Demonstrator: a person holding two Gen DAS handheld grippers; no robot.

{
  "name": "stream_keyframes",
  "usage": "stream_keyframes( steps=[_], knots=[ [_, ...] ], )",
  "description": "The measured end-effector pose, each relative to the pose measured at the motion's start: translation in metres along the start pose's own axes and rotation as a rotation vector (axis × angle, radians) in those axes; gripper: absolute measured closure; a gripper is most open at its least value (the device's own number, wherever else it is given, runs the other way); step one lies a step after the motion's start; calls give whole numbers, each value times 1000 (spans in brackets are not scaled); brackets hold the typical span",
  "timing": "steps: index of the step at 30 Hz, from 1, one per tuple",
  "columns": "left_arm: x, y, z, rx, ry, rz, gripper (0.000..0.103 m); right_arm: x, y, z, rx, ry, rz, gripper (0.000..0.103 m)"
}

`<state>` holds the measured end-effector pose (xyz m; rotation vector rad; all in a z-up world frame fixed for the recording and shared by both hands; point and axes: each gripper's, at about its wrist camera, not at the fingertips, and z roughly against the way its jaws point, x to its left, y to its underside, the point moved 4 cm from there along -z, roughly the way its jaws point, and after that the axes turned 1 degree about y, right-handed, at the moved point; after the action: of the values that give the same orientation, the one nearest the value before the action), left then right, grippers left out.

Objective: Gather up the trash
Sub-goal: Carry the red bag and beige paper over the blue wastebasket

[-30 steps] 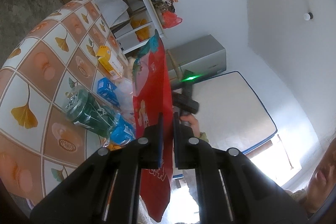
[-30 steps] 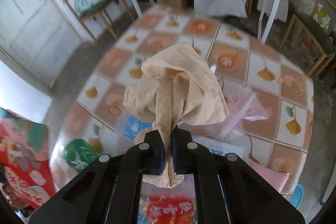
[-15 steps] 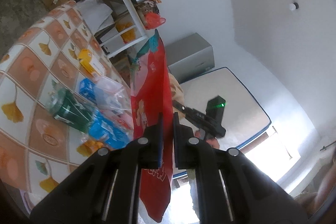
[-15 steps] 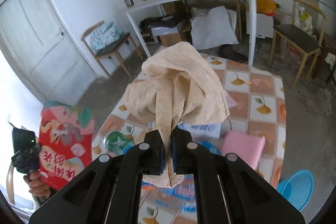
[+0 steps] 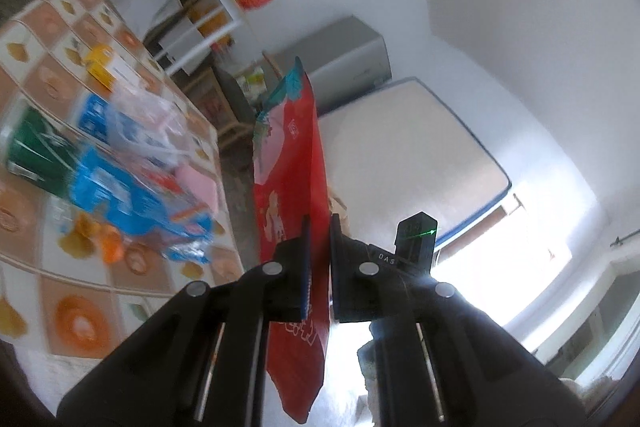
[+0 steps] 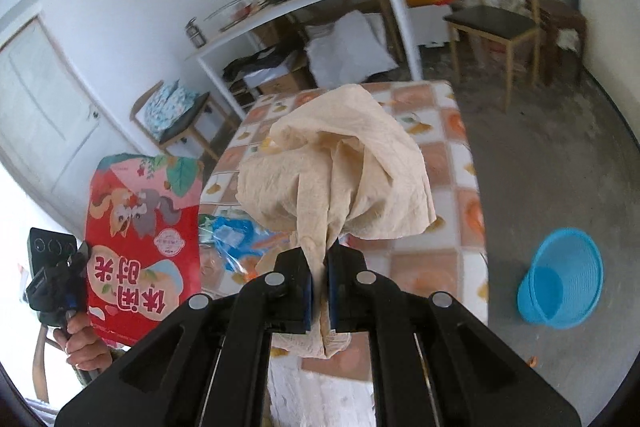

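Blue basket (image 6: 560, 279) now fully visible beside table (image 6: 468, 195).

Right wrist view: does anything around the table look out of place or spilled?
Only the expected litter: blue wrappers and orange scraps strewn on the tiled table. The blue basket sits tilted on the floor, apparently empty. Nothing else stands out.

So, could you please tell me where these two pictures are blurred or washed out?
Left wrist view: the table and its litter are smeared by motion blur, the window at lower right is blown out to white, and the red snack bag stays sharp. Right wrist view: mostly sharp, with the crumpled tissue crisp.
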<state>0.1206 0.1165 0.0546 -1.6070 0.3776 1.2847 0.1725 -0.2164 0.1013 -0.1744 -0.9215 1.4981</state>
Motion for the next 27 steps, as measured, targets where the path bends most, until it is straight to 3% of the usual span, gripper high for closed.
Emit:
stream_keyframes(
  steps=[6, 14, 21, 27],
  knots=[
    [-27, 16, -64, 98, -13, -47, 97, -55, 29, 30, -46, 17, -90, 97],
    [-53, 42, -180, 256, -28, -89, 97, -149, 68, 61, -94, 74, -225, 97],
    [-52, 76, -306, 459, -97, -97, 97, -238, 105, 60, -98, 130, -395, 97],
    [-39, 127, -434, 669, -201, -158, 97, -324, 141, 38, -71, 170, -576, 97]
  ],
)
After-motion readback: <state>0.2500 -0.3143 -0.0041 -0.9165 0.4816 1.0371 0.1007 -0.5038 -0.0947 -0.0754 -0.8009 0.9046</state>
